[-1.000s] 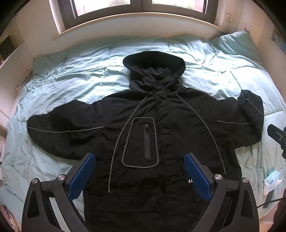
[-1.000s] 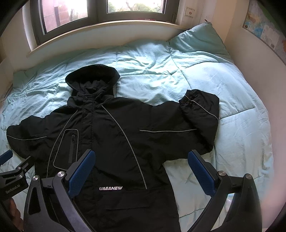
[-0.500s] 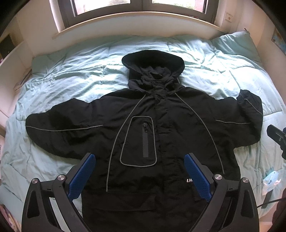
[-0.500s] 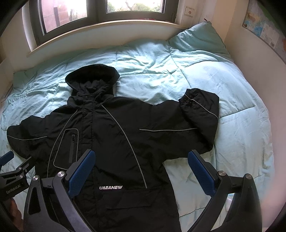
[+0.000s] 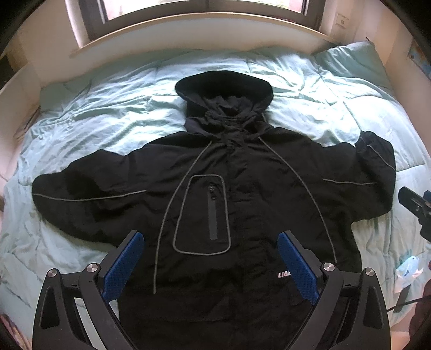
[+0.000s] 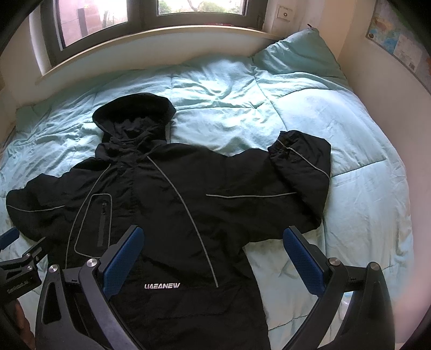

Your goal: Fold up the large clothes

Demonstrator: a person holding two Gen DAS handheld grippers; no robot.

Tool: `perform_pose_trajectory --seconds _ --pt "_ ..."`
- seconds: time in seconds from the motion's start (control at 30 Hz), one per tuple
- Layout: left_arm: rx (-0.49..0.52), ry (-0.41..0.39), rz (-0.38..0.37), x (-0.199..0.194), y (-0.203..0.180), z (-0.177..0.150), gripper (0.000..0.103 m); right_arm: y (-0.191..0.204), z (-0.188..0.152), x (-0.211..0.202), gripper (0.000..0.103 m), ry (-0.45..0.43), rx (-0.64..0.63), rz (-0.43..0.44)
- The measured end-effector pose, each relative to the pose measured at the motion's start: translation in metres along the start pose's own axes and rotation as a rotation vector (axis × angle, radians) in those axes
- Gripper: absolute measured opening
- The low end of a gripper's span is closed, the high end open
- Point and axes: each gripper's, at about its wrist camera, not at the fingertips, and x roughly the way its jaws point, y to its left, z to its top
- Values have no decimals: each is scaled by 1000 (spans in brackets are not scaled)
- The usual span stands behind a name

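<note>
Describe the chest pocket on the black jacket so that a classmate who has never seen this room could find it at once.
Start at the light blue quilted bed under the window, where a black hooded jacket lies spread flat, front up. Below the hood, just beside the centre line, sits the chest pocket. It alone is outlined by a closed loop of grey piping with a vertical zip inside.

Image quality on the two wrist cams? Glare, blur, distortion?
Left wrist: strong fisheye bend at the window sill, dark vignette corners, jacket so dark its folds barely read, duvet bright. Right wrist: window blown out, pinkish haze along the right edge, logo still legible.
</note>
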Motion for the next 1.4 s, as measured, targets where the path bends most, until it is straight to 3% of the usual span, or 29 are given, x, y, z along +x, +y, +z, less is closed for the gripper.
perform_pose_trajectory --seconds 0.4,0.63,0.7,0.83,1.07,1.3,1.33,1.37,1.4 --pt "111 -30 -30 28 -52 53 100 -45 18 38 103 17 71 -41" --pt "195 -54 -106 57 -106 89 100 -130 33 73 103 -28 179 -112" --pt "233 -54 -146 72 -131 98 100 -152 39 88 91 -23 206 -116" --pt "285 -29 -197 102 -171 108 100 -182 55 122 90 -4 242 -113" --pt "323 38 -237 147 -206 111 100 -163 82 187 89 24 132 -169" --pt "362 64 -203 175 -214 111 100 -154 85 278 87 166 74 -334" --pt "369 65 -196 178 -216 111 100 -154 85 284 84 169 54 -360" --pt "375 68 -192 180 -217 110 100 -152 84 288 70 167 31 -377" --pt "378 72 -191 181 -217 111 100 -151 84 290 48 166 12 -378"
